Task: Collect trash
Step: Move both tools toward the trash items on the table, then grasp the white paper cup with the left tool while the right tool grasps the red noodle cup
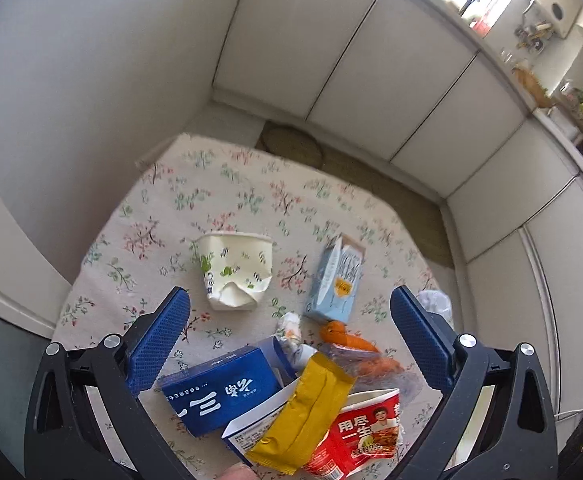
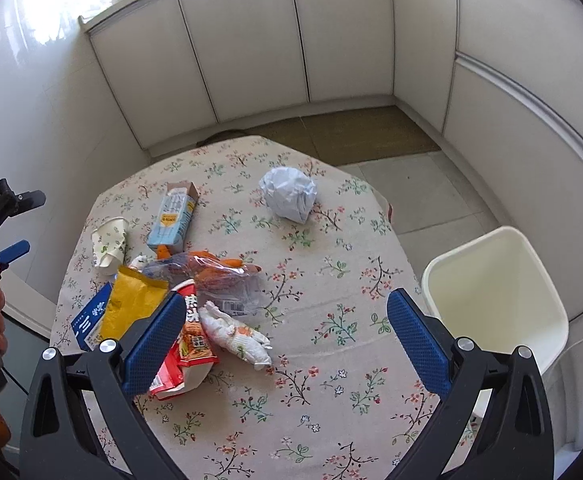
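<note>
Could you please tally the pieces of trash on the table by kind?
Cartons and boxes: 2, the light blue carton and the dark blue box
Paper cups: 1
Crumpled paper or tissue: 2
Wrappers and bags: 3, yellow, red, clear
Total: 8

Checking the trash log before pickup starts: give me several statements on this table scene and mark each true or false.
1. Both grippers, left gripper and right gripper, are open and empty. True.
2. The white bin already holds trash. False: the part of its inside that shows is empty.
3. The crumpled paper ball lies apart from the other litter. True.
4. The paper cup stands upright. False: it lies crushed on its side.
5. The yellow packet partly overlaps the blue box. True.
</note>
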